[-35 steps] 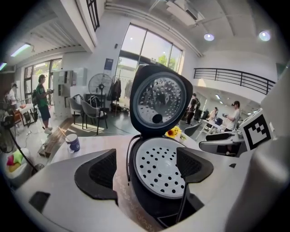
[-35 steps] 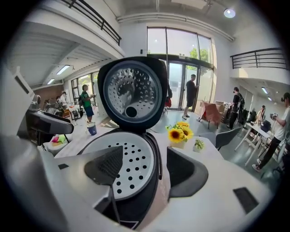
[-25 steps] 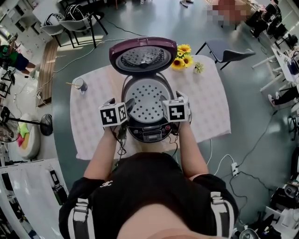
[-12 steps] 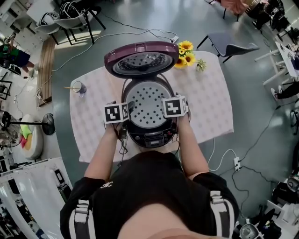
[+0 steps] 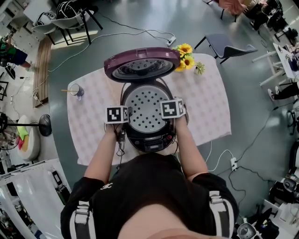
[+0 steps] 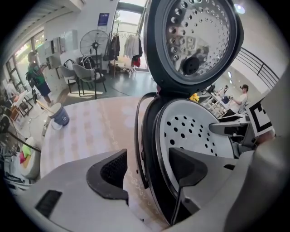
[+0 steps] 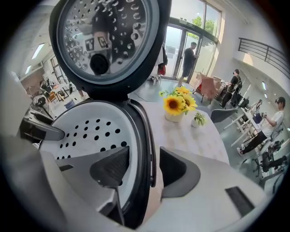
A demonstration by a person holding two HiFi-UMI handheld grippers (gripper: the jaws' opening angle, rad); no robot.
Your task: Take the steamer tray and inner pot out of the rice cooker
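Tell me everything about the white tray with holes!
The tray is round, white, plastic-looking, dotted with dark round holes. It sits level in the open cooker, filling its mouth, under the raised lid. The left claw and right claw straddle its edge and the cooker's rim at opposite sides; their jaws have just been closing, not yet gripping.

Large open-plan lab or workshop hall, not a home. Grey floor point(image 5: 187, 14) crossed by loose cables point(image 5: 135, 31), power strip point(image 5: 232, 164); pedestal fan point(image 6: 93, 43), clothes rack point(image 6: 124, 45), glass entrance doors point(image 7: 181, 50), mezzanine railing point(image 7: 265, 50). Other people point(image 7: 267, 118) at desks further off. Cloth-covered counter point(image 5: 210, 102) mid-floor.
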